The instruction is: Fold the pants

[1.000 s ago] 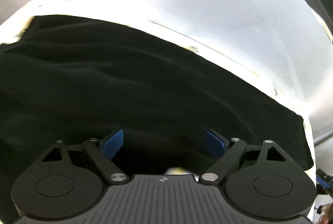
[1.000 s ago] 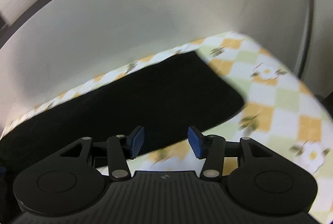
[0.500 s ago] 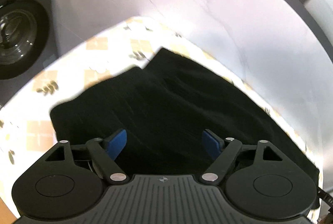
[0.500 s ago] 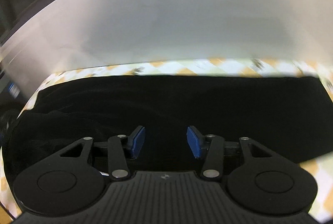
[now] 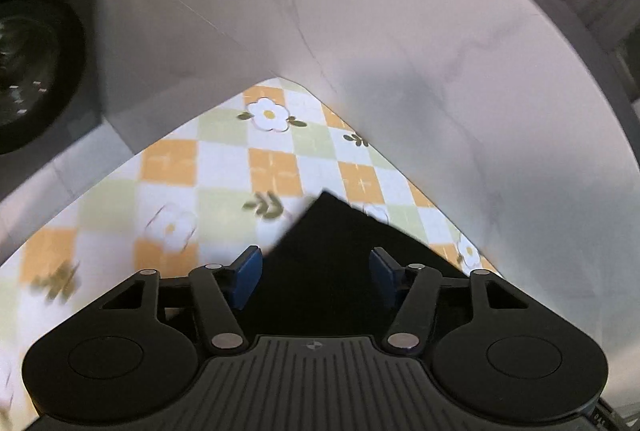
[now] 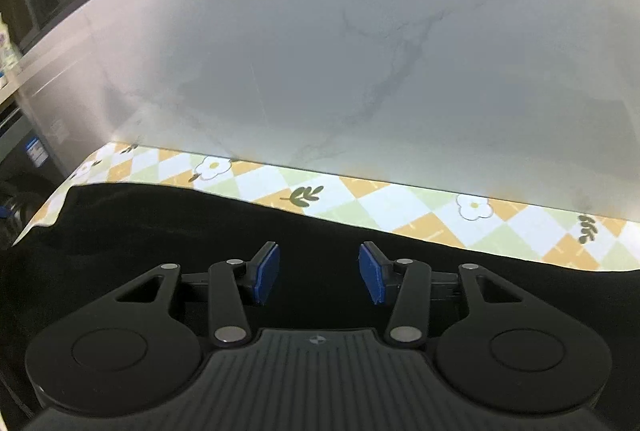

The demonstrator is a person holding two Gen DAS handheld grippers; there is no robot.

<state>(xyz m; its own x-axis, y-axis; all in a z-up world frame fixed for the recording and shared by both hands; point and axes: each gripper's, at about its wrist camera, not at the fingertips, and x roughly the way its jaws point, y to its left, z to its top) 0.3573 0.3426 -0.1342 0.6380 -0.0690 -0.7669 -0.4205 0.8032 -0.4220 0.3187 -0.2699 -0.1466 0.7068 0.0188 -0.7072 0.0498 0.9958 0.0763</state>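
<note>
The black pants point(image 6: 168, 227) lie flat on a checkered flower-print tablecloth point(image 6: 400, 207). In the right wrist view they fill the lower part of the picture, with their far edge running along the cloth. My right gripper point(image 6: 319, 277) hovers over them, open, nothing between its blue pads point(image 6: 266, 277). In the left wrist view only one pointed corner of the pants point(image 5: 332, 243) shows, between my fingers. My left gripper point(image 5: 316, 279) is open above that corner, its blue pads point(image 5: 246, 277) apart and holding nothing.
A pale marbled wall point(image 6: 360, 51) rises right behind the table. A dark front-loading washing machine point(image 5: 36, 71) stands at the left beyond the table's corner. The tablecloth point(image 5: 180, 183) spreads left of the pants' corner.
Both views have swung sideways. The left gripper has moved from over the middle of the pants to one corner near the table's end. The right view went from a pant end to the long edge.
</note>
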